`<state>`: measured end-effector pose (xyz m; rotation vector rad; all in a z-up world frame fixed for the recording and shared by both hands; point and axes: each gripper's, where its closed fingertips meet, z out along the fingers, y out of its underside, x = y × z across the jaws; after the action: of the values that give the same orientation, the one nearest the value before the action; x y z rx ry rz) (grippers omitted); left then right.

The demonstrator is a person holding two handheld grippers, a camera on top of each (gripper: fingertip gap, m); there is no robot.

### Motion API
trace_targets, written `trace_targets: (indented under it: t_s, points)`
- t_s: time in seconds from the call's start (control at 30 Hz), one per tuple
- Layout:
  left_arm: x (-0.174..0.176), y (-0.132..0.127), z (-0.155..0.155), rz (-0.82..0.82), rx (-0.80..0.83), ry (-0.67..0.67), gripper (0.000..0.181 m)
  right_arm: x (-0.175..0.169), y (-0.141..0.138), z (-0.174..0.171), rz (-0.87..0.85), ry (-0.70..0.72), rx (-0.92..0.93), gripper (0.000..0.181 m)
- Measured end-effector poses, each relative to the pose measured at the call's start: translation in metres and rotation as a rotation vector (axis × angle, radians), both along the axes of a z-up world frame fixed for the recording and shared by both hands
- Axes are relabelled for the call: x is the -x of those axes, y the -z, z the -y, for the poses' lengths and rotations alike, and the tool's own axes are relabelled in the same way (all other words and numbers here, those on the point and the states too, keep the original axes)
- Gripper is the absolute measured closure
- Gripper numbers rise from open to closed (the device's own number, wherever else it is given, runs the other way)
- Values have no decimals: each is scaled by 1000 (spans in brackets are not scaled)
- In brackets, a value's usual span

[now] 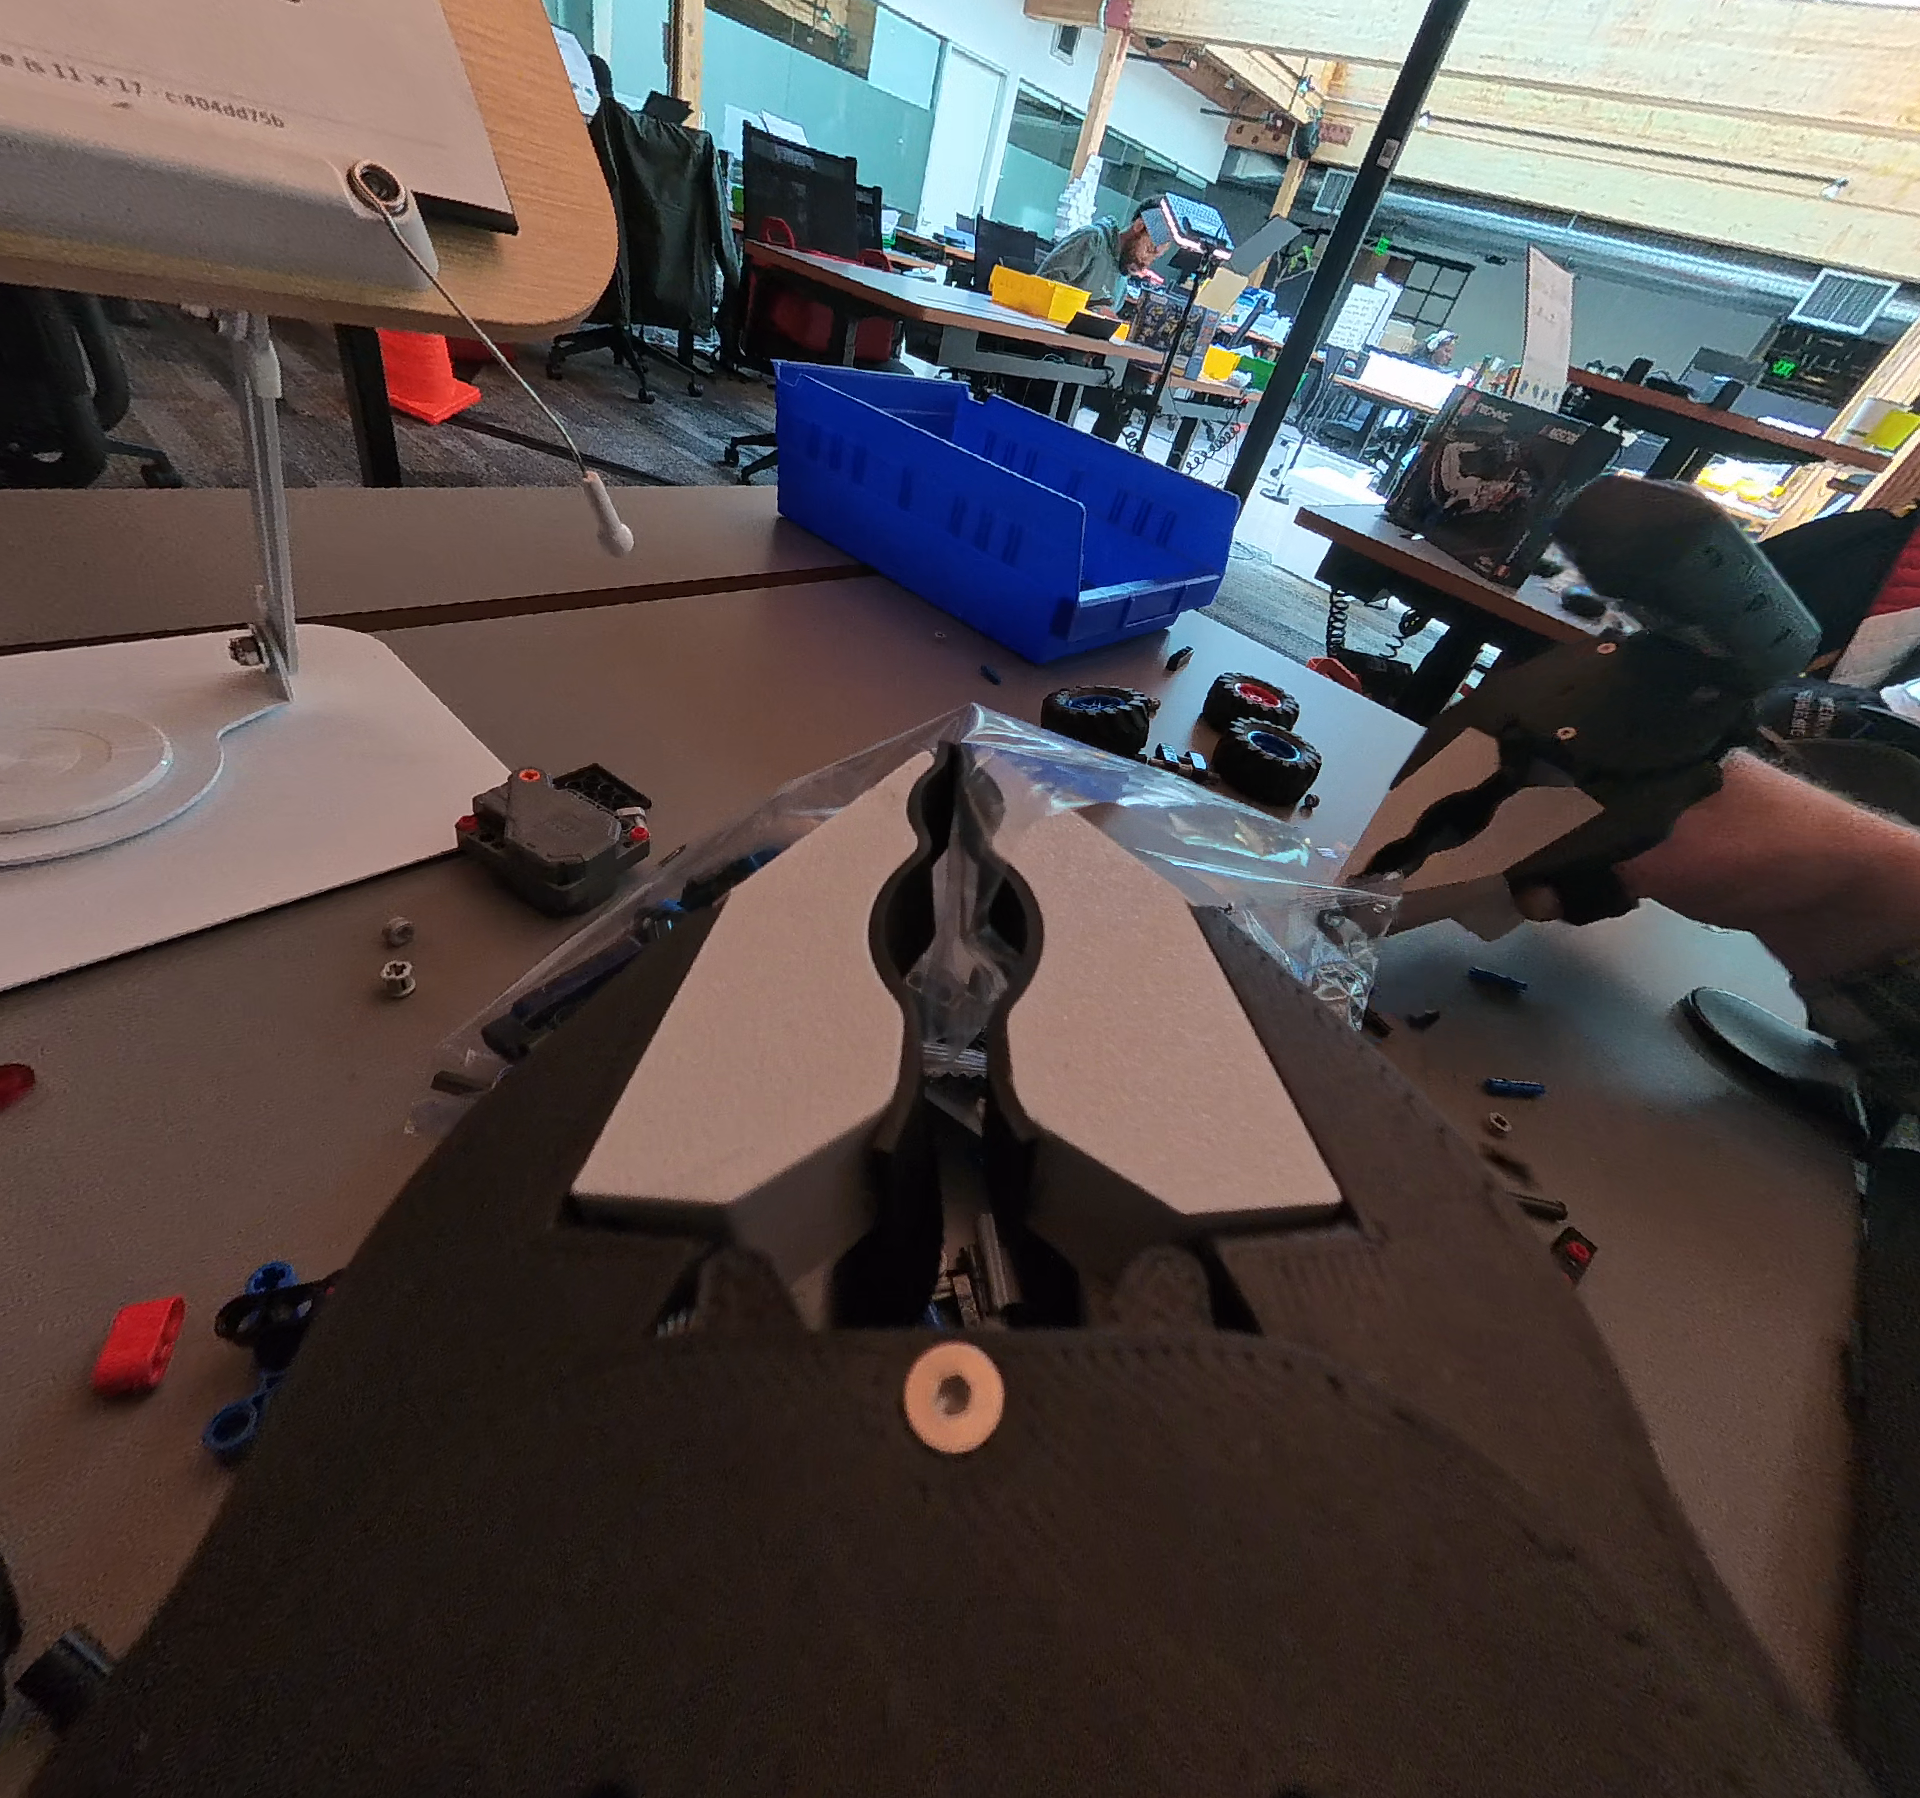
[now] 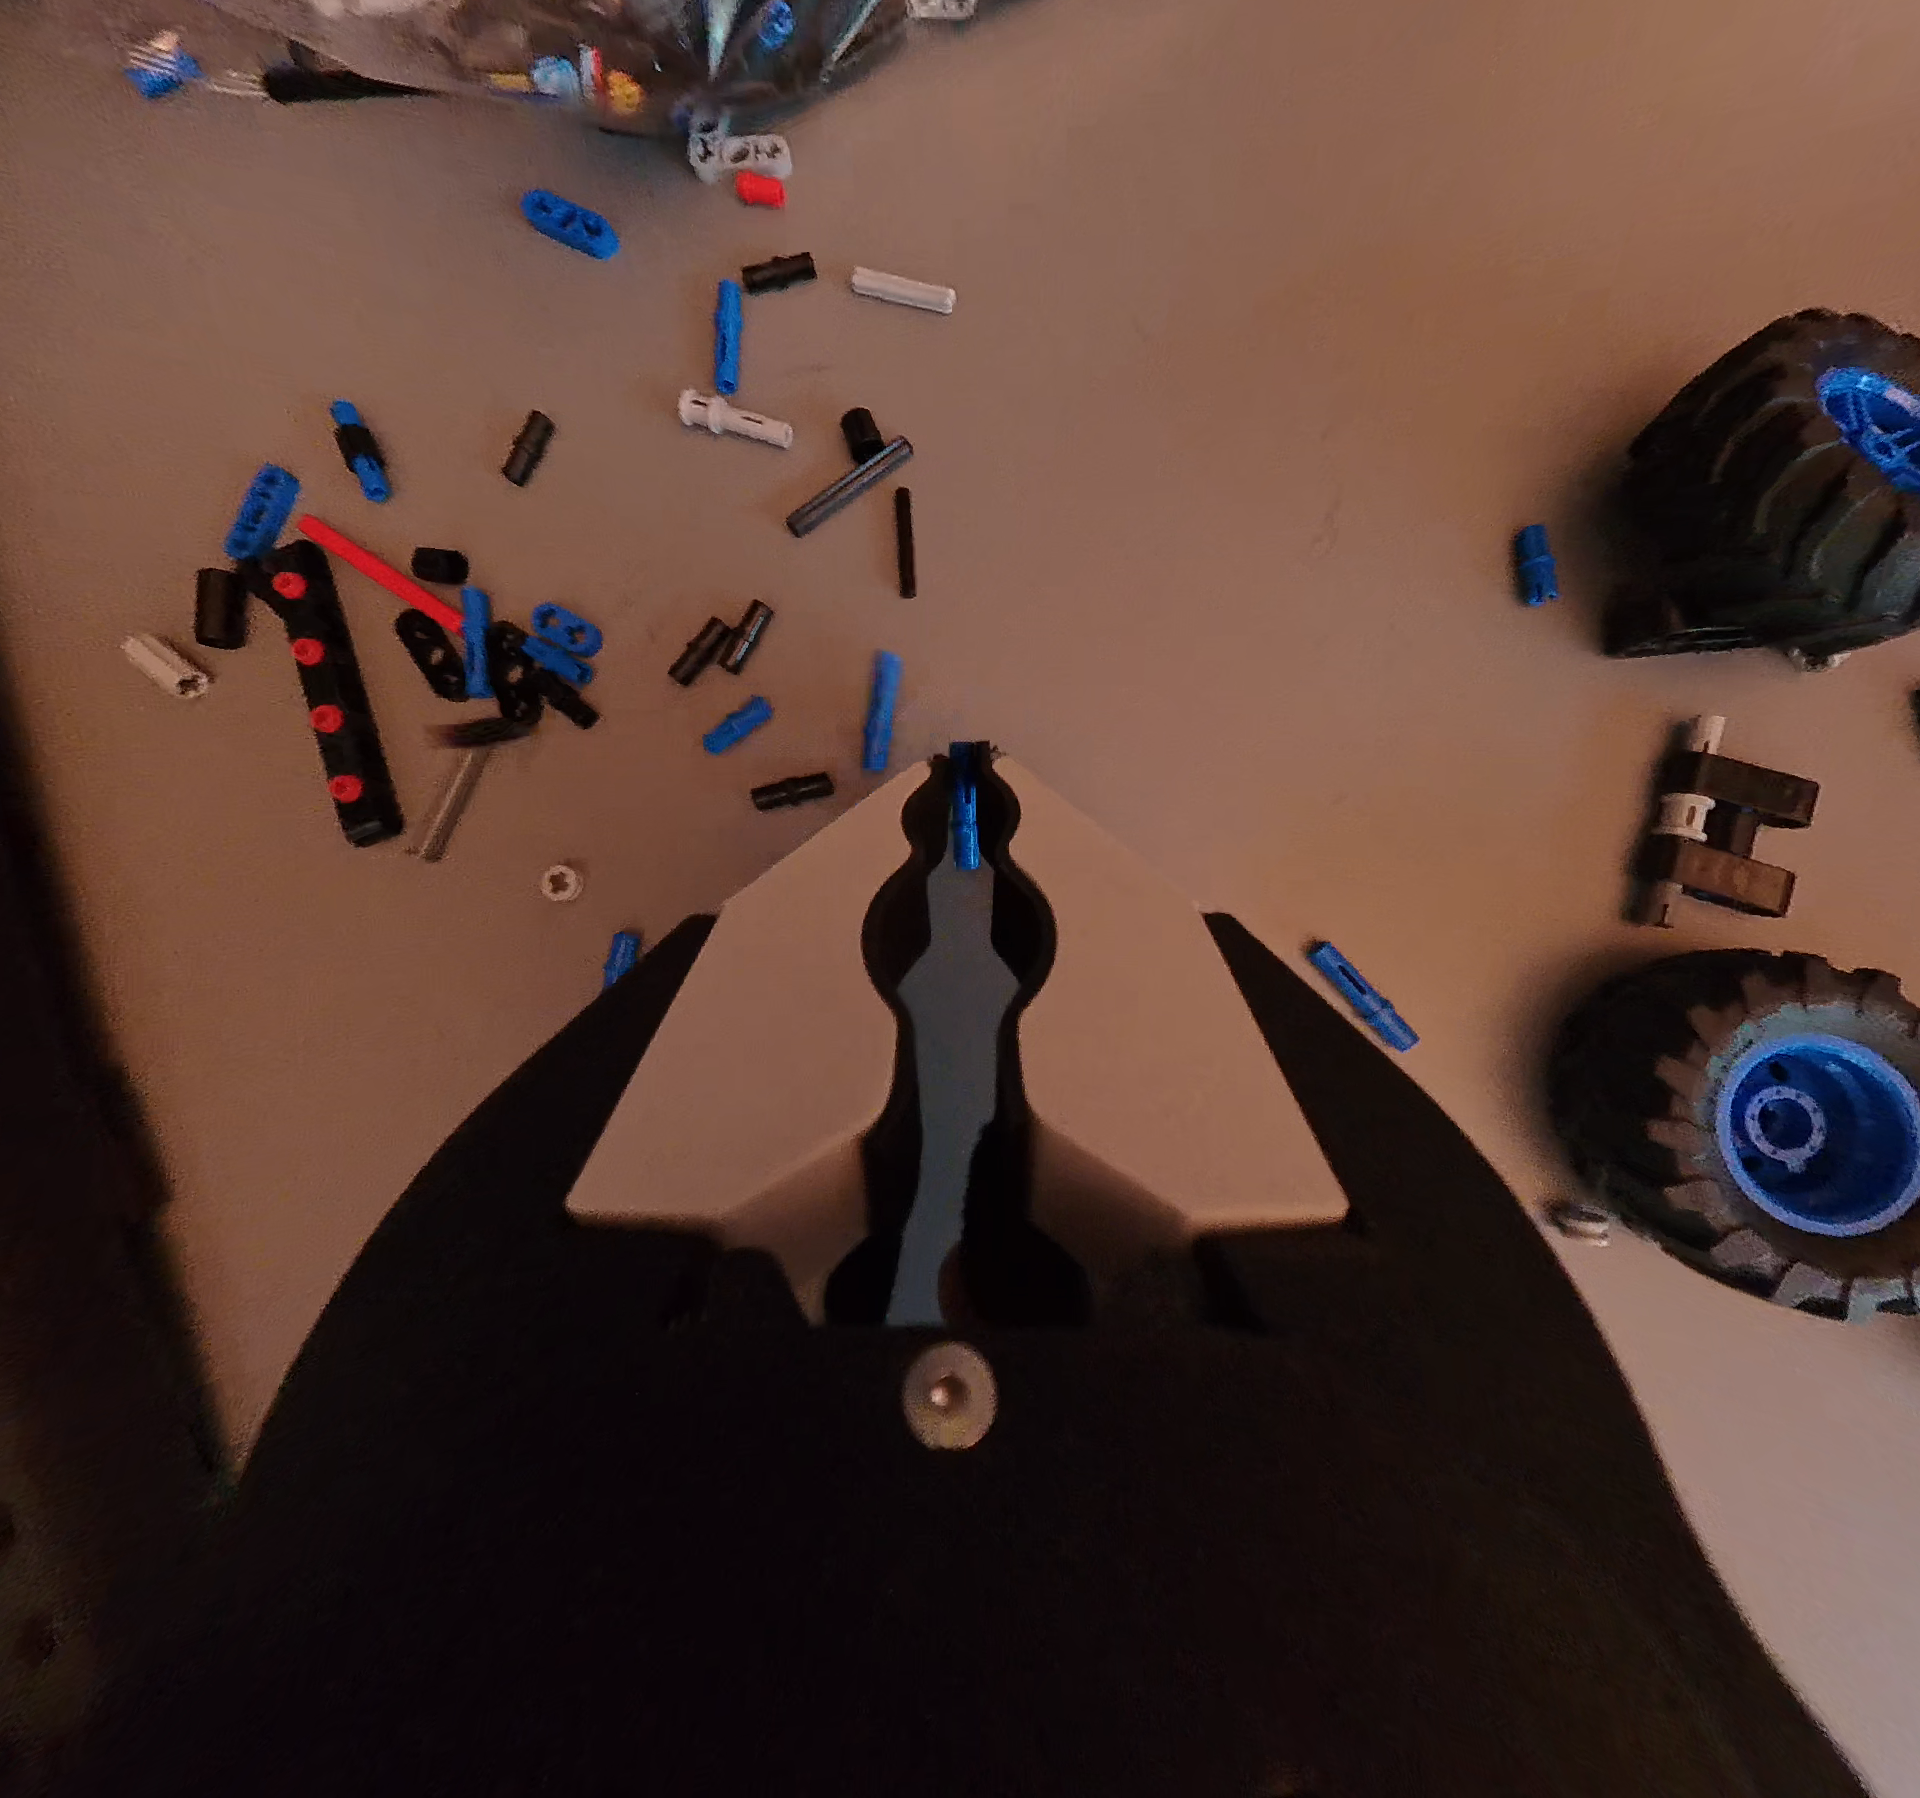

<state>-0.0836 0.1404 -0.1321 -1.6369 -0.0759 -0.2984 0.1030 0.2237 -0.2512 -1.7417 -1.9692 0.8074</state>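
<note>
Item: left gripper (image 1: pixel 953 761), jaws closed on a fold of a clear plastic bag (image 1: pixel 1132 813) of small parts that is spread across the grey table (image 1: pixel 727 668) ahead of it. Item: right gripper (image 2: pixel 964 761), the nearer to the loose parts, jaws pinched on a blue pin (image 2: pixel 964 808) whose long axis is aligned with the fingers. A scatter of pins (image 2: pixel 727 460) is recorded ahead-left, two blue-hubbed wheels (image 2: pixel 1766 1125) to the right, bare table between; a blue bin (image 1: pixel 997 512) is set well beyond.

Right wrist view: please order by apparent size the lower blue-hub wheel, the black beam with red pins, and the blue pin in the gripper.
1. Lower blue-hub wheel
2. Black beam with red pins
3. Blue pin, shut in the right gripper
</note>
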Motion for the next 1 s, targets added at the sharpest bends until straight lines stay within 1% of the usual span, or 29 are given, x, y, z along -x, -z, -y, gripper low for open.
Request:
trace_targets:
  t_s: [0.13,0.27,0.37,0.43,0.57,0.73,0.83,1.0]
  points:
    - [0,0,0,1,0,1,181,-4,-1,3,19,-8,-21,180]
    - [0,0,0,2,-1,1,181,-6,-6,9,3,-15,-22,180]
    - [0,0,0,0,1,2,181,-1,-20,27,-48,-51,4,180]
    - [0,0,0,1,1,2,181,1,-24,37,-48,-83,-19,180]
    - [0,0,0,1,-1,-1,181,7,-16,45,-12,-112,-10,180]
    - [0,0,0,1,-1,1,181,17,-10,87,1,-186,36,179]
    - [0,-1,0,0,-2,2,181,21,-4,96,14,-179,33,179]
    - [0,-1,1,3,-4,3,181,18,2,100,34,-175,39,164]
